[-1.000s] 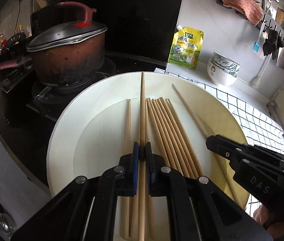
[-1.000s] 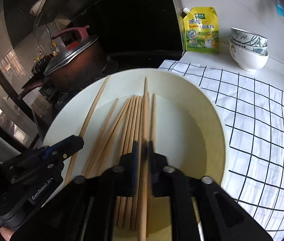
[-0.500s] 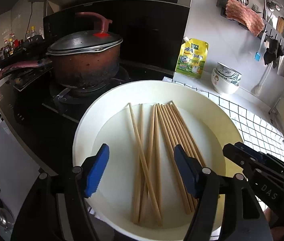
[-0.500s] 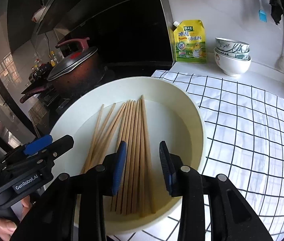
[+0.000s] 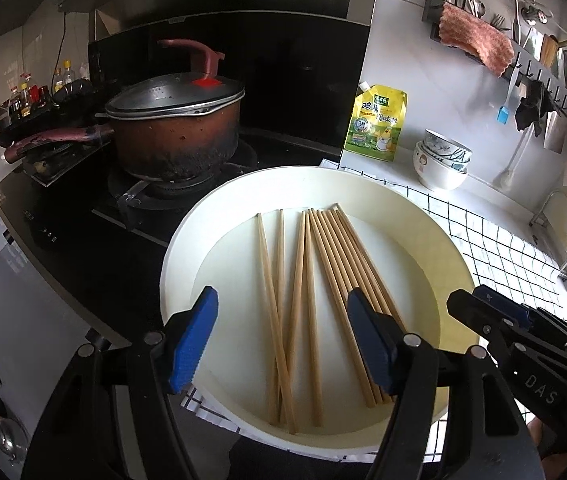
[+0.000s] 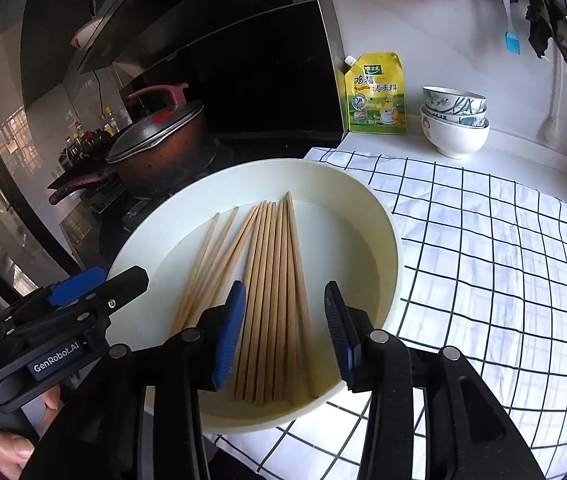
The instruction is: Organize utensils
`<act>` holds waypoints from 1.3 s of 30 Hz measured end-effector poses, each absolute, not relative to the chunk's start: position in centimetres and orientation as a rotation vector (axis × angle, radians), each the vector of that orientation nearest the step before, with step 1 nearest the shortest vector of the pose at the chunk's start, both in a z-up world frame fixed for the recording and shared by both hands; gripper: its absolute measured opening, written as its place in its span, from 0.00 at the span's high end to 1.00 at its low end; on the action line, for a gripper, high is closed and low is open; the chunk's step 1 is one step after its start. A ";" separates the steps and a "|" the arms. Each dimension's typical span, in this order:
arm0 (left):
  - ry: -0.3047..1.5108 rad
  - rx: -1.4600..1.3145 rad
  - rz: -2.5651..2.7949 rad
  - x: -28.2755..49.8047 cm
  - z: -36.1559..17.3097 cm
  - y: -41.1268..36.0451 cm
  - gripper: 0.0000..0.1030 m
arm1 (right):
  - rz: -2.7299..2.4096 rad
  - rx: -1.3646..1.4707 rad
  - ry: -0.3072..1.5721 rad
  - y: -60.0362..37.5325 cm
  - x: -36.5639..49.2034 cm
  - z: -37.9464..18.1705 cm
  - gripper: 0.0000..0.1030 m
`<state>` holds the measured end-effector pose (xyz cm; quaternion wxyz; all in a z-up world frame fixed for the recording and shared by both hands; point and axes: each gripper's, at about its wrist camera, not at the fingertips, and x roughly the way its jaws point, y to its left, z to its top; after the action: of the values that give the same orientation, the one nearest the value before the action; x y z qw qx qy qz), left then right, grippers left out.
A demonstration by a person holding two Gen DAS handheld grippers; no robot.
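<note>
Several wooden chopsticks [image 5: 323, 280] lie side by side in a wide cream plate [image 5: 187, 240], a few of them crossing at the left. My left gripper [image 5: 283, 340] hangs open above the plate's near rim, with nothing between its blue pads. In the right wrist view the same chopsticks [image 6: 271, 280] lie in the plate [image 6: 379, 216]. My right gripper [image 6: 283, 334] hovers over their near ends and its jaws are opening, with nothing pressed between the pads. Each gripper shows at the edge of the other's view.
A scorched red pot [image 5: 171, 136] with a lid sits on the black stove behind the plate. A yellow sauce pouch [image 5: 375, 124] and stacked bowls [image 5: 441, 162] stand by the wall. A checked cloth [image 6: 483, 260] covers the counter to the right. Utensils hang on a wall rail [image 5: 523, 52].
Both grippers let go of the chopsticks they were shut on, opened, and drew back and up from the plate. The released chopsticks now lie in the plate with the others.
</note>
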<state>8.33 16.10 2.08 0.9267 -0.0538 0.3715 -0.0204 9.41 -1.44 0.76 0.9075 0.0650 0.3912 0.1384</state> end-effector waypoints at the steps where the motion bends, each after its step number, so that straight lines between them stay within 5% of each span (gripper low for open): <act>1: 0.759 -0.110 -0.043 8.2 2.2 16.1 0.36 | 0.285 0.135 0.806 -1.4 9.3 0.8 0.61; 39: 0.724 -0.090 -0.035 6.3 3.8 15.6 0.17 | 0.269 0.166 0.764 -2.5 6.4 2.2 0.53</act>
<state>6.26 15.59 3.84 0.9341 -0.0442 0.3539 -0.0171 6.39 -2.54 2.16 0.9158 0.0804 0.3711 0.1307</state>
